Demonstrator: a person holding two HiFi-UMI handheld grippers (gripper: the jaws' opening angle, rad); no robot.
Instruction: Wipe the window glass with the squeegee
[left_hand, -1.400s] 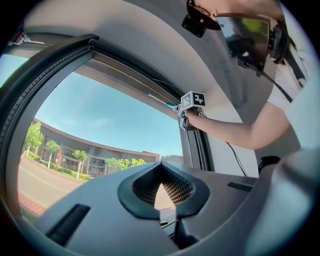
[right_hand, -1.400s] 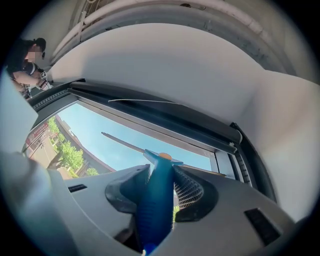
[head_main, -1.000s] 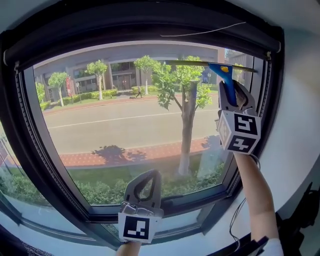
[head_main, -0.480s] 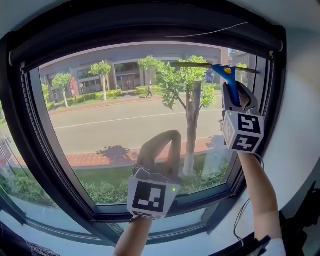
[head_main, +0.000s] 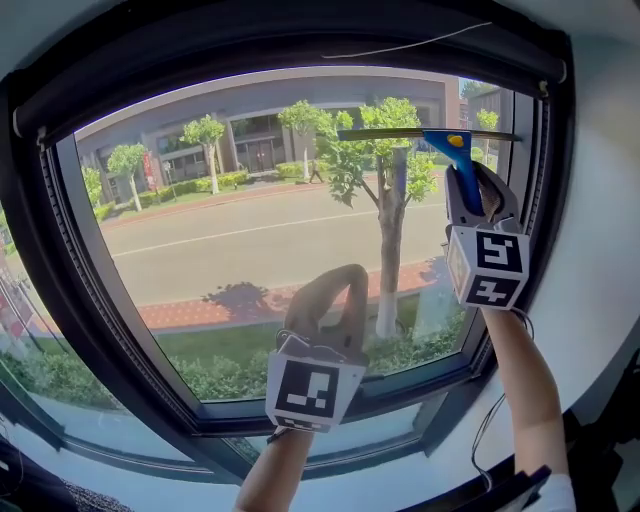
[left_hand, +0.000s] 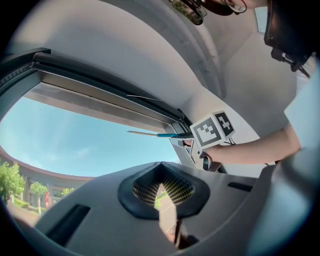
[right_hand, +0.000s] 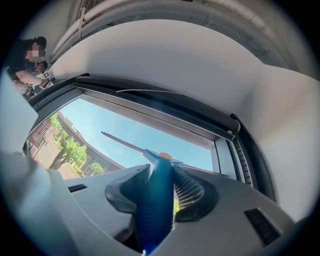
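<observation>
One squeegee (head_main: 455, 158) is pressing the glass (head_main: 230, 230) at 1 o'clock, its handle pinched tight in the right hand-held gripper (head_main: 472, 195). The left hand-held gripper (head_main: 330, 285) is waiting at 6 o'clock, closed on nothing. A stroke seems to be starting; it is calling for a steady pull down.

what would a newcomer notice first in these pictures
The big dark-framed window glass fills the head view, with a sunlit street and trees beyond. At its top right, the right gripper is shut on a blue-handled squeegee whose blade lies level near the upper frame. Low in the middle, the left gripper hovers before the glass, shut and empty.
</observation>
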